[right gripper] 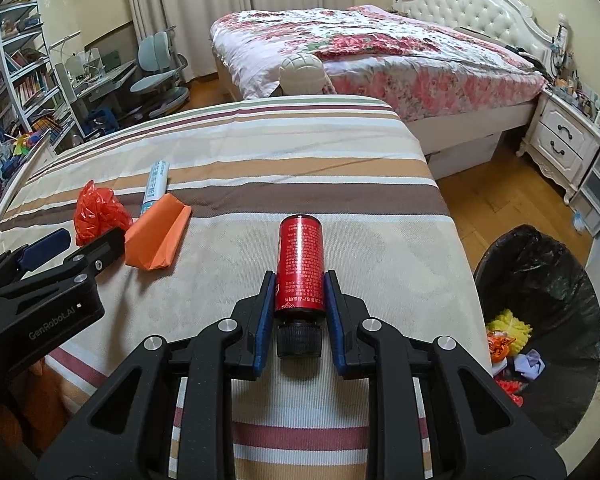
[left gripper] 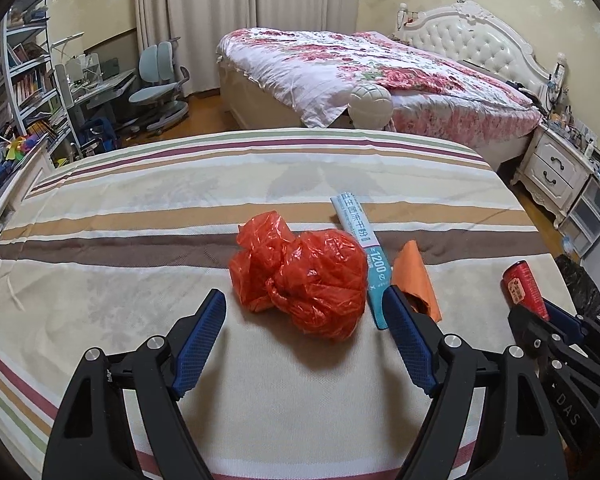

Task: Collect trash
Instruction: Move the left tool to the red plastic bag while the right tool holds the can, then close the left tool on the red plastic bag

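Note:
A crumpled red plastic bag lies on the striped bed cover, just ahead of my open left gripper, between its fingers. A white and teal paper packet and a folded orange paper lie right of the bag. My right gripper is shut on a red bottle with a black cap, held above the cover. The right gripper and bottle show at the right in the left wrist view. The bag, packet and orange paper show at the left in the right wrist view.
A bin lined with a black bag stands on the wooden floor right of the bed and holds several coloured scraps. Beyond are a flowered bed, a white nightstand, a desk with a chair and bookshelves.

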The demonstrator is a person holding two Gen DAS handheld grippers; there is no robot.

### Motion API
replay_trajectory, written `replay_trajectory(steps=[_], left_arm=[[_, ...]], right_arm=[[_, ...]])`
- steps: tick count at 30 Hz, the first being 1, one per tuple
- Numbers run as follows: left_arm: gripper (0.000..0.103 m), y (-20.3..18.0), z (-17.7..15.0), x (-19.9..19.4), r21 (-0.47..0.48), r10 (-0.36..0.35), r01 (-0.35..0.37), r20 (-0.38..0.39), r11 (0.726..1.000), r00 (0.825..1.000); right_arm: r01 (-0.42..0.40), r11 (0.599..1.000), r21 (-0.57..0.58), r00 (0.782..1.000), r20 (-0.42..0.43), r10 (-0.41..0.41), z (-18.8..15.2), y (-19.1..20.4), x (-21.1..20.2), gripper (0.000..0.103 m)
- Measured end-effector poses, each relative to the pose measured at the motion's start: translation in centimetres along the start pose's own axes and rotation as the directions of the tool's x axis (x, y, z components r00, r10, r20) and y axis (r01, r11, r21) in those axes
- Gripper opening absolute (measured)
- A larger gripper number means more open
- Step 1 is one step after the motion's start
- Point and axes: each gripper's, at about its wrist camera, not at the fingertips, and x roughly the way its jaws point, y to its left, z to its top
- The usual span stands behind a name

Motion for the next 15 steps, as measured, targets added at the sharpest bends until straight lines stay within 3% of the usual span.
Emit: replay_trajectory(steps=[2, 4, 6, 7, 15], left_arm=[[0.074, 0.5, 0.0, 0.0, -0.008, 0.0, 0.0, -0.005, 1.0, 1.0], [0.055, 1.0, -0.1, 0.2, -0.006, -0.016, 0.016, -0.016, 1.0, 1.0], [0.051, 1.6, -0.4, 0.1, -0.013, -0.031, 0.031, -0.023, 0.999, 0.999], [0.043, 1.8, -0.5, 0.0, -0.014, -0.035, 0.034, -0.021, 0.999, 0.999], [0.037, 3.9, -2.4, -2.0, 0.0, -0.038, 0.038, -0.015, 0.999, 0.999]], right_arm=[[-0.001, 1.0, 0.001, 1.0, 0.0, 0.001, 0.0, 0.0, 0.0, 0.024], [0.0, 1.0, 0.0, 1.0, 0.0, 0.0, 0.0, 0.0, 0.0, 0.024], [0.001, 1.0, -0.001, 1.0, 0.0, -0.001, 0.0, 0.0, 0.0, 0.024], [0.002, 1.0, -0.002, 1.0, 0.001, -0.002, 0.0, 0.0, 0.0, 0.024], [0.006, 1.0, -0.006, 1.0, 0.001, -0.006, 0.1, 0.1, -0.1, 0.024]])
